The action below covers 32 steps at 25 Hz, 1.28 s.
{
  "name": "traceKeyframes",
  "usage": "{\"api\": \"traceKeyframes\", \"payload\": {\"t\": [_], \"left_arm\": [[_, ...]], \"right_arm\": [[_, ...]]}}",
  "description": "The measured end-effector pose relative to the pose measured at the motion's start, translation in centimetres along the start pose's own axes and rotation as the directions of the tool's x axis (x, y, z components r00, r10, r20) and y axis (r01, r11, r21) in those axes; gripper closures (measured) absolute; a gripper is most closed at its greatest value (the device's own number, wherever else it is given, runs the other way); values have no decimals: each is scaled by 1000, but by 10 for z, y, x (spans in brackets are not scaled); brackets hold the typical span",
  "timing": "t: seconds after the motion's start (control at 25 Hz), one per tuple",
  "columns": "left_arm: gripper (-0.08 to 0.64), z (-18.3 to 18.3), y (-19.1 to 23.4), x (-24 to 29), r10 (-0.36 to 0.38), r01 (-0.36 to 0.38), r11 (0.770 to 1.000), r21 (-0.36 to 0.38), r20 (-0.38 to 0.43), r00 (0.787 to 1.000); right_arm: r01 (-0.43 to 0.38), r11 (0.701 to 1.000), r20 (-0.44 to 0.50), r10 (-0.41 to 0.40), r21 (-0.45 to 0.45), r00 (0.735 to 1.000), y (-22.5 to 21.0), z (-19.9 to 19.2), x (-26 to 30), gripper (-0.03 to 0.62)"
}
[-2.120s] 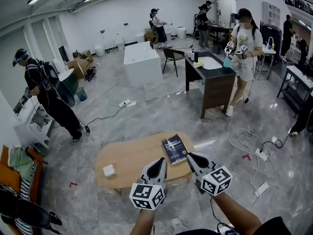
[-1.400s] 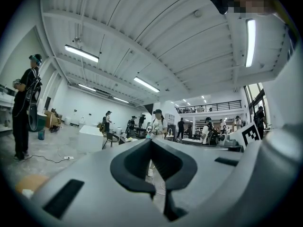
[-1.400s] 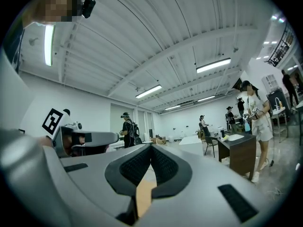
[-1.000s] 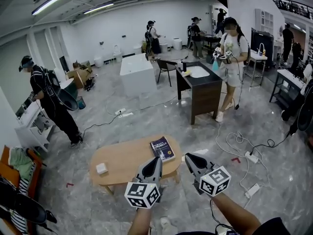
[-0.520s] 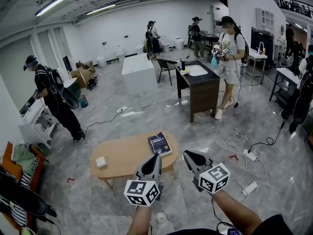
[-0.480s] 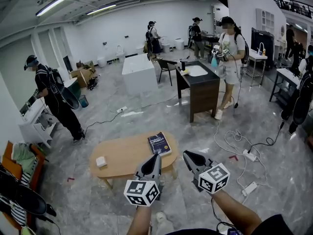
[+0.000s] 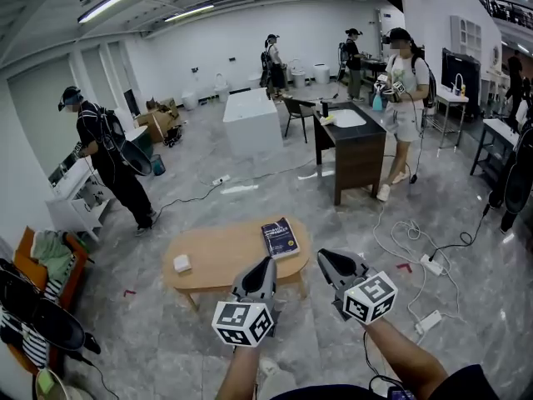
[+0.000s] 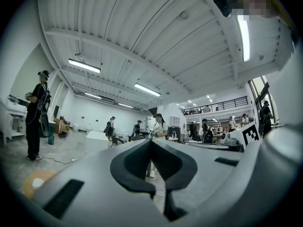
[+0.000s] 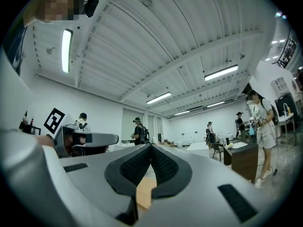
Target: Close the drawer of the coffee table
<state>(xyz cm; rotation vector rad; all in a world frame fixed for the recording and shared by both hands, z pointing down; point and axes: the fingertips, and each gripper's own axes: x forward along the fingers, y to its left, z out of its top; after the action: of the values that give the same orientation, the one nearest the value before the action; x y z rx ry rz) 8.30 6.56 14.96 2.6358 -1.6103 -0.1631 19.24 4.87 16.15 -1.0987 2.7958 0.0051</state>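
Nearest me, the left tongs (image 7: 265, 267) & right tongs (image 7: 326, 257) were held out side by side w/ a gap between them, each pair's jaws pressed together on nothing. Just past their tips stood the low oval wooden counter (image 7: 225, 257), w/ a dark book (image 7: 280, 237) at its right end & a small white box (image 7: 181, 263) nr the left; its drawer couldn't be made out. Farther back stood a dark sink cabinet (image 7: 360, 152).
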Motion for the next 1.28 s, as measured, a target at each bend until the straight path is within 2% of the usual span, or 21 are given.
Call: {"api": "traceKeyframes", "payload": {"t": [0.44,0.72,1.28], "left_arm": [[557,16,-18,-15,6,-6,1000,19,15,1000],[557,8,-30,-9,-22,22,1000,15,7,1000],[557,0,-21,-11,-23,23,999,-30,-10,1000]], "right_arm": [[-46,999,-12,46,-7,999,23,1,-13,581],[-35,999,-1,35,7,999,17,1,-18,581],[-46,999,-22,45,-9,999,28,2,-11,581]]}}
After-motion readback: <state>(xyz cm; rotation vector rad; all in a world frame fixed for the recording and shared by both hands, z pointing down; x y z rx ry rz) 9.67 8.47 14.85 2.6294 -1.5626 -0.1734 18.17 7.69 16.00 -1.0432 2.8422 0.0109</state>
